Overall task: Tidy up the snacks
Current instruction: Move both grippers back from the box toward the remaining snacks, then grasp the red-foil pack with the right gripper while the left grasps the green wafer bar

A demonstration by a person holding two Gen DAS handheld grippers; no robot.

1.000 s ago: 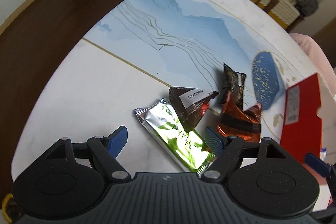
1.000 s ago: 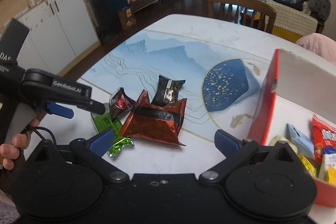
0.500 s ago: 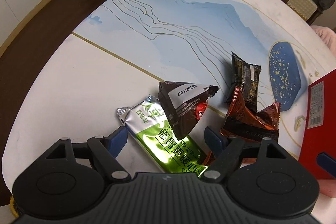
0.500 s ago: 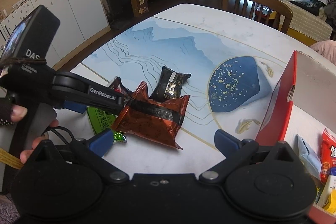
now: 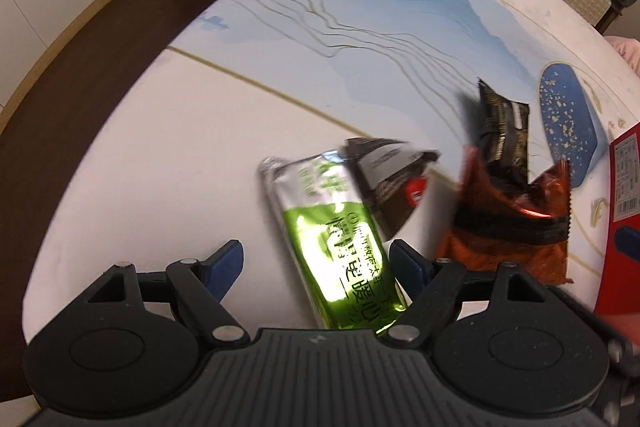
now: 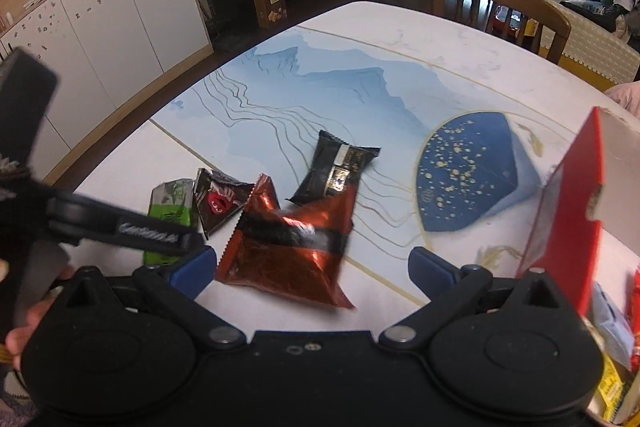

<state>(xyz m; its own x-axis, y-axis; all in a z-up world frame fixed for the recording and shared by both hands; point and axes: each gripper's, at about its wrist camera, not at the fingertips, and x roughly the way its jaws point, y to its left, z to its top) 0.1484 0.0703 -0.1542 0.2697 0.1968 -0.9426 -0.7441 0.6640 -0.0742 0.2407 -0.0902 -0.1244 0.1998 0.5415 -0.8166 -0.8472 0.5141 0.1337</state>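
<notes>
1. Plainly, I had the left gripper (image 5: 316,261) spread wide over the green packet (image 5: 336,247), nothing grasped; the packet's near end lay between the blue pads without touching either.
2. I saw that green packet lying flat on the table (image 5: 168,155) near its front-left edge, long axis running from my gripper away toward the far-left, silver end pointing away.
3. I counted four loose packets: one green, one dark triangular packet (image 5: 390,187) overlapping the green one's right side, one red-brown pouch (image 6: 288,247), and one black bar wrapper (image 6: 340,169).
4. The black bar wrapper's long axis ran from the red-brown pouch toward the far edge, its near end tucked against the pouch's top.
5. I kept the right gripper (image 6: 312,267) released too, its pads apart either side of the red-brown pouch's near edge, not pressing it.
6. One red box (image 6: 568,211) stood at the right edge of the table, with several snacks inside, too blurred to count.
</notes>
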